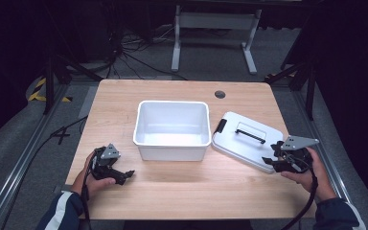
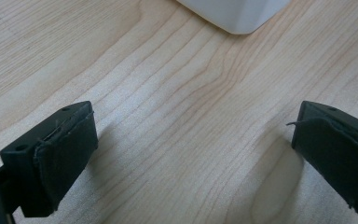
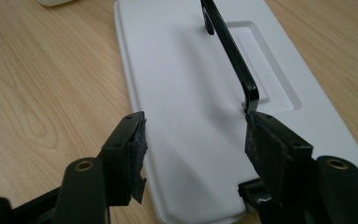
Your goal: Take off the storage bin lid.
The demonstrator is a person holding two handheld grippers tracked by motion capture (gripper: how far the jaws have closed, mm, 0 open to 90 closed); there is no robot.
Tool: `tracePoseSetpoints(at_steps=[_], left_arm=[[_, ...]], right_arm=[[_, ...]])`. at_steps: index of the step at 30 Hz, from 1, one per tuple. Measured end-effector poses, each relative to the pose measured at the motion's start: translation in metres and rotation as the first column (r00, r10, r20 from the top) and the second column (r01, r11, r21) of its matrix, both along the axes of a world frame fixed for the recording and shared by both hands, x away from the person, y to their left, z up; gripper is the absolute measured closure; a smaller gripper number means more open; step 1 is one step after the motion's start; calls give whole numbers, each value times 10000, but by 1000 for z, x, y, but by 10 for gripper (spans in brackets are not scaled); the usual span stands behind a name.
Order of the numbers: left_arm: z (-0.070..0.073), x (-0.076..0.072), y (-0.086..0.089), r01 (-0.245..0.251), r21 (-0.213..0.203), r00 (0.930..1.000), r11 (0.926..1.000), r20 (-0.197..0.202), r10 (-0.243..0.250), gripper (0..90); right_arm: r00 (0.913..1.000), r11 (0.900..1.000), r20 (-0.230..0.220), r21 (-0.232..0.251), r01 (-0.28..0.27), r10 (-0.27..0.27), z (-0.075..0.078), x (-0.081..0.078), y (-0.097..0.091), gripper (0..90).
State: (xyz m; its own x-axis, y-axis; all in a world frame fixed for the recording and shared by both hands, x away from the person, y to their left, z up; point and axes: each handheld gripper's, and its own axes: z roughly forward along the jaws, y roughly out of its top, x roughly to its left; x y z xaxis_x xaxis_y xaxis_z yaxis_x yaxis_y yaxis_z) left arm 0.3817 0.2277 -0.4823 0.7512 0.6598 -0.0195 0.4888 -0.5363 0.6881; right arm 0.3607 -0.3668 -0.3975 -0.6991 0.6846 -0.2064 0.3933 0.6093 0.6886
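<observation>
while its jaws stand spread, the right hand-held gripper (image 3: pixel 193 140) straddles the white lid's (image 3: pixel 186 84) near end.

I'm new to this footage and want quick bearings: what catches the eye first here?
The open white bin stands mid-table with nothing visible in it. Its white lid, with a black handle, lies flat on the wood to the bin's right. The right hand-held gripper is over the lid's near end with its jaws apart, while the left hand-held gripper rests open on the table near the bin's front left corner.
</observation>
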Motion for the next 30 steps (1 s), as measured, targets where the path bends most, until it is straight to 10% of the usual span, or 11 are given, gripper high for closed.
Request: tracePoseSetpoints(at_steps=[16, 30], left_arm=[[0, 0, 0, -42, -13, 10000, 10000, 13, 42, 7], [0, 0, 0, -8, -1, 10000, 10000, 15, 8, 6]], right_arm=[[9987, 9977, 165, 478, 478, -486, -21, -32, -16, 340], [9905, 9871, -632, 961, 1278, -1221, -59, -47, -35, 267]])
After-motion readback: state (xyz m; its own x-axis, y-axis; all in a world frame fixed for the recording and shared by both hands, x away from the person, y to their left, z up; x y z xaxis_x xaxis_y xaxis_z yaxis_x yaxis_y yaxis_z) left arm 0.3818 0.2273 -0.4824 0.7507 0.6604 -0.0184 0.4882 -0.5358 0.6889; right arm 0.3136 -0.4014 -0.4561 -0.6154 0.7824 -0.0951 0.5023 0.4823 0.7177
